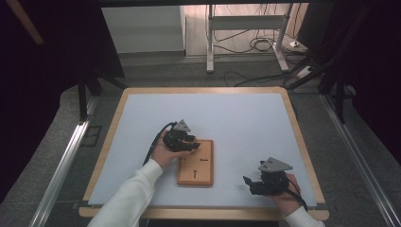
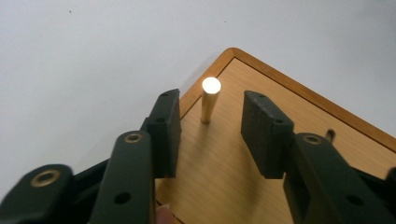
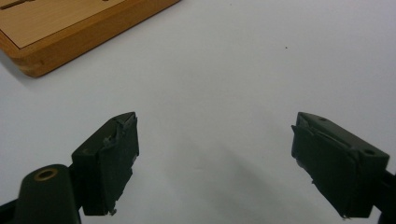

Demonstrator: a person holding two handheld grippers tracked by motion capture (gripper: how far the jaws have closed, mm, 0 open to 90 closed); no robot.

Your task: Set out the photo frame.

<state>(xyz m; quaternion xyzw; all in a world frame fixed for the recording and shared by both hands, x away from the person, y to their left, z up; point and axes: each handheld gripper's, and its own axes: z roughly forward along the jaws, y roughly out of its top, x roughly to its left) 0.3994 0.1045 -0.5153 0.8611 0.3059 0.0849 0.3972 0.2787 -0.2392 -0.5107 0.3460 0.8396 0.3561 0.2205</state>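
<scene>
A small wooden board (image 1: pixel 195 165) lies on the white table mat, slightly left of centre and near the front. In the left gripper view a short brass peg (image 2: pixel 208 100) stands upright near a corner of the board (image 2: pixel 280 121). My left gripper (image 2: pixel 211 112) hovers over that corner with a jaw on each side of the peg, neither pad touching it. A darker peg (image 2: pixel 330 135) stands farther right on the board. In the high view the left gripper (image 1: pixel 190 143) sits at the board's far left corner. My right gripper (image 1: pixel 249 184) rests open over bare mat, right of the board.
The white mat (image 1: pixel 236 118) covers a table with a wooden rim (image 1: pixel 203 90). In the right gripper view the board's corner (image 3: pixel 70 37) lies at the top left, beyond my open right gripper (image 3: pixel 215 135). Cables and a metal stand (image 1: pixel 246 42) are on the floor behind the table.
</scene>
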